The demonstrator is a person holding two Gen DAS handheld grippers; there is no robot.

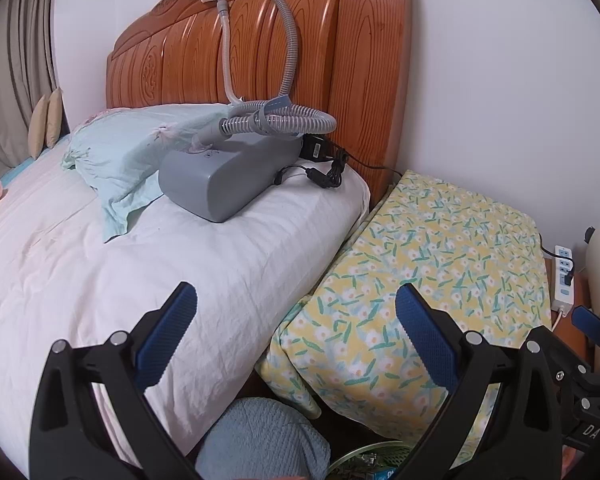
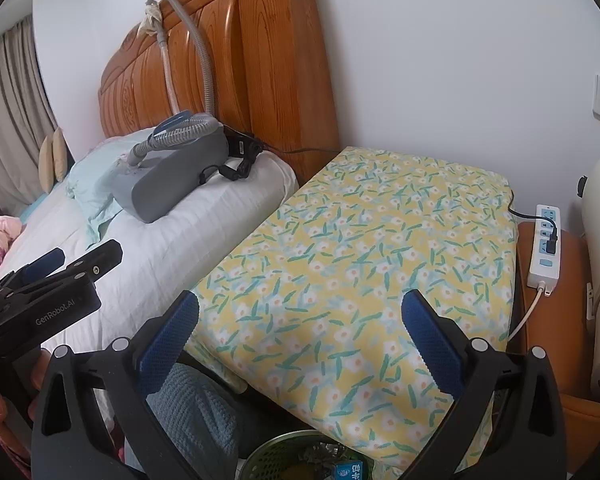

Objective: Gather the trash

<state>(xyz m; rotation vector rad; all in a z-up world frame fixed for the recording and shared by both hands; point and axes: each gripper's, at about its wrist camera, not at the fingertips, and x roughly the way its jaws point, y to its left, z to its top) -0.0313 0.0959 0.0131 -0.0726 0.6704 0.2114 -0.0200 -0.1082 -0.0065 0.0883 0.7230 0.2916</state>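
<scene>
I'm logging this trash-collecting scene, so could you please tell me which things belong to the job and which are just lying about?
Job: green bin holding trash; left gripper and right gripper, both open.

Lying about: grey machine, hose, pillow, floral cover, power strip, blue towel.

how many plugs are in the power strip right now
1 that shows: a black plug sits in the white power strip right of the floral cushion. The strip's white cord leaves its near end.

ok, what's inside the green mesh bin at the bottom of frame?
The green mesh bin holds crumpled dark scraps and a small blue printed packet. Its lower part lies past the frame edge, and the right gripper hides its sides.
</scene>
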